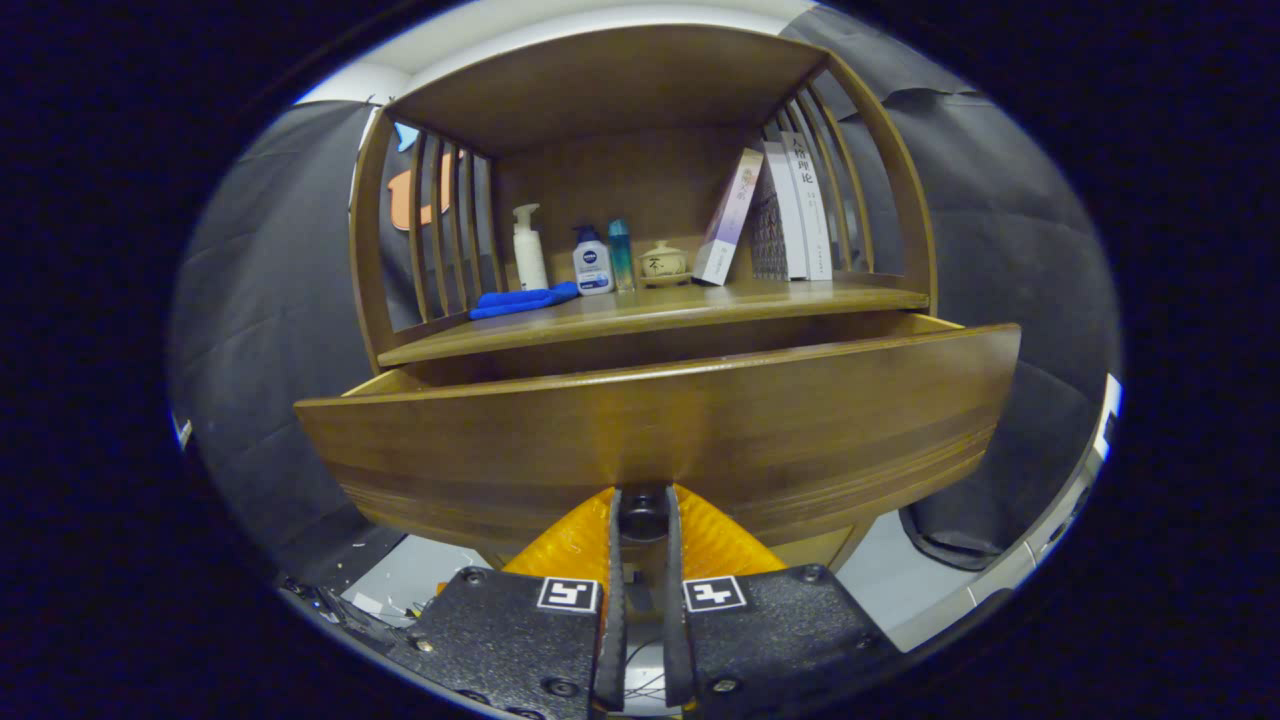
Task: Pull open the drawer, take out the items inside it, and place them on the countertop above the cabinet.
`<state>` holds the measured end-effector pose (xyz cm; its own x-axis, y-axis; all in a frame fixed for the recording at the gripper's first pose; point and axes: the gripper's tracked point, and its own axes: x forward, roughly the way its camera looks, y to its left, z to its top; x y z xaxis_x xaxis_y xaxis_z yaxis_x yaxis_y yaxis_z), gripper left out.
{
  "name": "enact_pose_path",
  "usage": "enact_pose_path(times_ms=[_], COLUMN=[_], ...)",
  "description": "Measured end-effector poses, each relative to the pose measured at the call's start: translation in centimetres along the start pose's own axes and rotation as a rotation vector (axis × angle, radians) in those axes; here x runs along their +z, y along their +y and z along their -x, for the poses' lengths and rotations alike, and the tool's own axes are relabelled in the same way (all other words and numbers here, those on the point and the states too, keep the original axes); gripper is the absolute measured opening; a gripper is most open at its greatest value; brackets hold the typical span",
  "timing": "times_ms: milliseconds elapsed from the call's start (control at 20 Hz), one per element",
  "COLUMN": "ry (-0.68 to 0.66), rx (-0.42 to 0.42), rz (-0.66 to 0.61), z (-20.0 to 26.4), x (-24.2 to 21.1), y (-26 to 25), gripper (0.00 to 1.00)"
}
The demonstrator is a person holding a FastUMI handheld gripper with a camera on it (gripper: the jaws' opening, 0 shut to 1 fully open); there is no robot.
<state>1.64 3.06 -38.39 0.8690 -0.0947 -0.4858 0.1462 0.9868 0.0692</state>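
Note:
The wooden drawer (660,440) stands pulled out from the cabinet, its front panel close ahead of me. My gripper (643,515) is shut on the dark round drawer knob (643,512), with both orange fingers (575,545) pressing its sides. The drawer's inside is hidden behind its front panel. Above the drawer runs the countertop (700,305), a wooden shelf surface under a curved canopy.
On the countertop lie a blue cloth (522,300), a white pump bottle (528,248), a blue-capped bottle (592,262), a slim teal bottle (621,255), a small lidded jar (662,264) and several books (785,212). Slatted side walls enclose the shelf.

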Motion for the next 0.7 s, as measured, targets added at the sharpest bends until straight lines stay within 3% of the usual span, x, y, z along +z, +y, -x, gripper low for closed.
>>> enact_pose_path(times_ms=[700], ry=[0.033], rx=[0.018], rz=[0.05], z=[6.7], x=[-3.7], y=[0.4], gripper=[0.18])
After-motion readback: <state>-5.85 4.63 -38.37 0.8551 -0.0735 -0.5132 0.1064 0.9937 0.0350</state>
